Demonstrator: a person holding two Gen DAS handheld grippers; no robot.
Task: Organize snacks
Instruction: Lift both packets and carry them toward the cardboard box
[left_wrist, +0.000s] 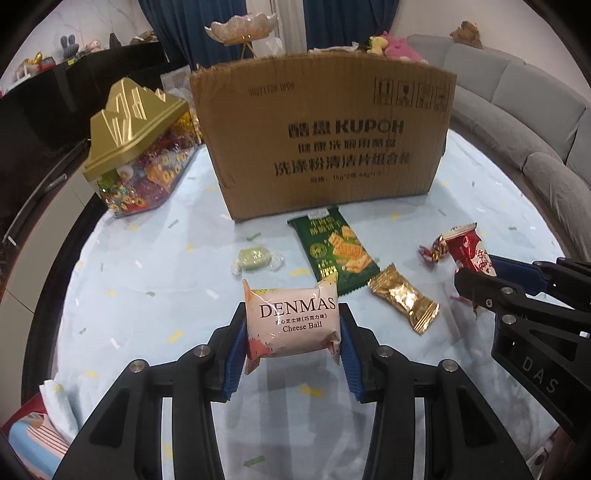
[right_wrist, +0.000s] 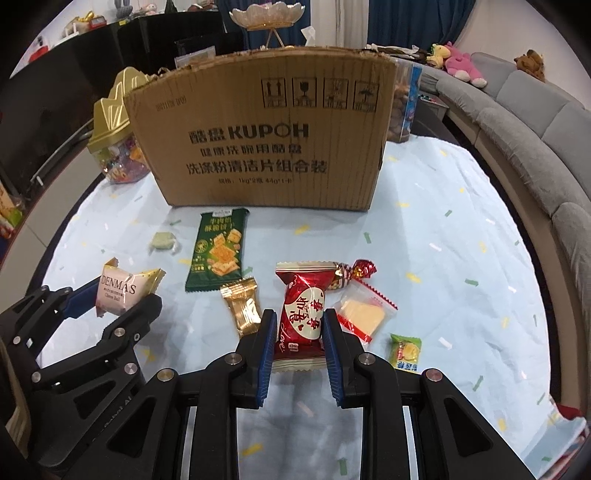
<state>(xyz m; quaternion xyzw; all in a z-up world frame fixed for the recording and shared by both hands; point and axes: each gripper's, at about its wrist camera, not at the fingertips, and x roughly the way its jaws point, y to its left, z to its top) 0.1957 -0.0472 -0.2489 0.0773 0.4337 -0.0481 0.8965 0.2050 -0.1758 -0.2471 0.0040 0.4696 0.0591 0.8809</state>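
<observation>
Now left fingers (left_wrist: 242, 334) clamp the pink packet (left_wrist: 293, 323); right fingers (right_wrist: 269, 332) clamp the red packet (right_wrist: 301, 317).

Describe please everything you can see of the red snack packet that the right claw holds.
The red snack packet is a glossy pillow pouch, looking like plastic film, with a white heart-like label bearing red Chinese characters, the word "Love" and pale crimped seals at both ends. It stands upright, pinched at its sides between the blue pads of the right claw, seemingly raised off the blue tablecloth. The left view shows it near a small red candy. It looks sealed and undamaged.
</observation>
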